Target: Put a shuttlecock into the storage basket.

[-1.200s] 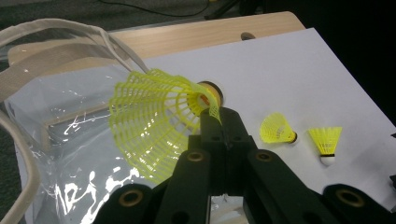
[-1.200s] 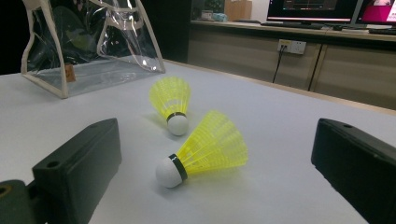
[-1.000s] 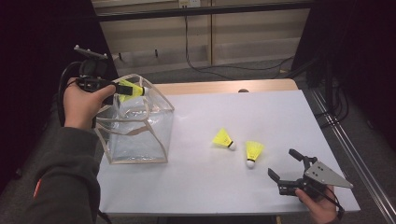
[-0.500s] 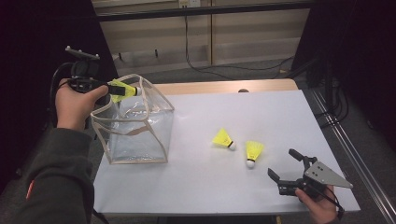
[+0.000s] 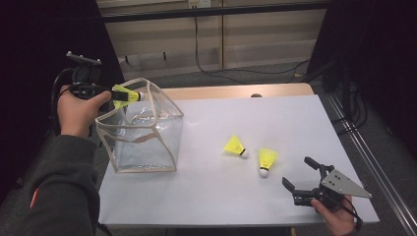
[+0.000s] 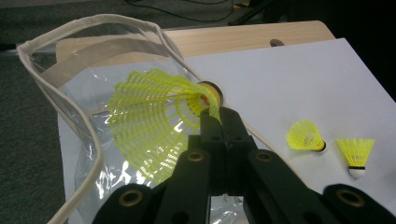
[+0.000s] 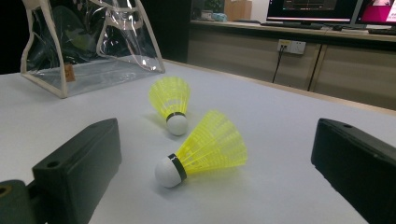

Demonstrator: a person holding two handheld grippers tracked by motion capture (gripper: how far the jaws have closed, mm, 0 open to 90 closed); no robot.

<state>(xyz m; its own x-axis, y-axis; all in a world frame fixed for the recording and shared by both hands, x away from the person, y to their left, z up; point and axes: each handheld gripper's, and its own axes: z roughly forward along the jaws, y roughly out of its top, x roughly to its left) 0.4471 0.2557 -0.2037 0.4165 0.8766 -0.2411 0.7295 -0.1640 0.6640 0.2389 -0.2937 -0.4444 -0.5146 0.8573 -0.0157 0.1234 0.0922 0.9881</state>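
Note:
My left gripper (image 5: pixel 114 95) is shut on the cork end of a yellow shuttlecock (image 5: pixel 126 96), held level over the upper left rim of a clear plastic bag (image 5: pixel 140 132). In the left gripper view the shuttlecock's skirt (image 6: pixel 149 121) fans out over the bag's open mouth (image 6: pixel 46 88). Two more yellow shuttlecocks (image 5: pixel 235 146) (image 5: pixel 267 160) lie on the white sheet. My right gripper (image 5: pixel 297 172) rests low at the front right, open, its jaws pointing at them. In the right gripper view the near shuttlecock (image 7: pixel 210 147) lies between the jaw lines, untouched, and the other (image 7: pixel 170 100) lies behind it.
The white sheet (image 5: pixel 295 123) covers most of the table, with a strip of bare wood (image 5: pixel 236 91) at the back. The bag stands upright at the sheet's left side. Dark floor and cables lie beyond the table's edges.
My left hand has shifted slightly to the left with the shuttlecock still gripped. The right gripper and the two loose shuttlecocks have stayed where they were.

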